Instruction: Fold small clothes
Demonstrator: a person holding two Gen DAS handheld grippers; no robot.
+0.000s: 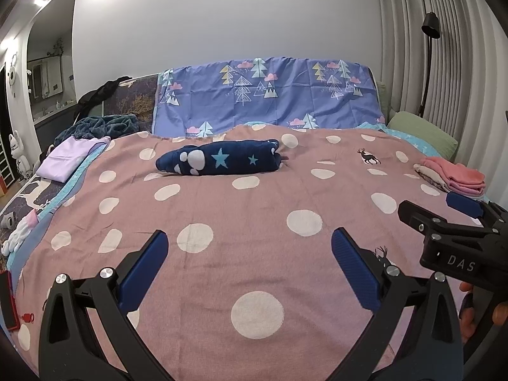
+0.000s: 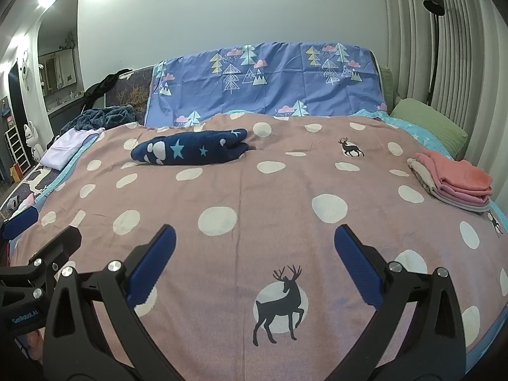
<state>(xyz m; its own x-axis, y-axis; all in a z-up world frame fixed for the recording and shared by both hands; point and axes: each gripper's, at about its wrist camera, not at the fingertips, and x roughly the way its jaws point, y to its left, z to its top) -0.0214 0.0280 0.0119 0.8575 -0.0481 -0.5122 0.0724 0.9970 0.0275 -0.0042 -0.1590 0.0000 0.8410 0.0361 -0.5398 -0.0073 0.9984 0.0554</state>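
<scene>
A dark blue garment with stars and white clouds [image 1: 219, 158] lies bunched near the far middle of the pink dotted bedspread [image 1: 254, 216]; it also shows in the right wrist view [image 2: 190, 147]. A folded stack with a pink piece on top [image 1: 454, 176] sits at the right edge, also in the right wrist view [image 2: 454, 181]. My left gripper [image 1: 249, 247] is open and empty, low over the near part of the spread. My right gripper [image 2: 254, 241] is open and empty beside it, well short of the blue garment.
A lilac folded cloth [image 1: 68, 158] and a dark teal blanket [image 1: 101, 125] lie at the far left. A blue tree-print sheet [image 1: 266, 92] covers the headboard. A green pillow [image 1: 422, 133] and a black floor lamp [image 1: 430, 28] are at the right. A red phone [image 1: 8, 301] lies at the near left edge.
</scene>
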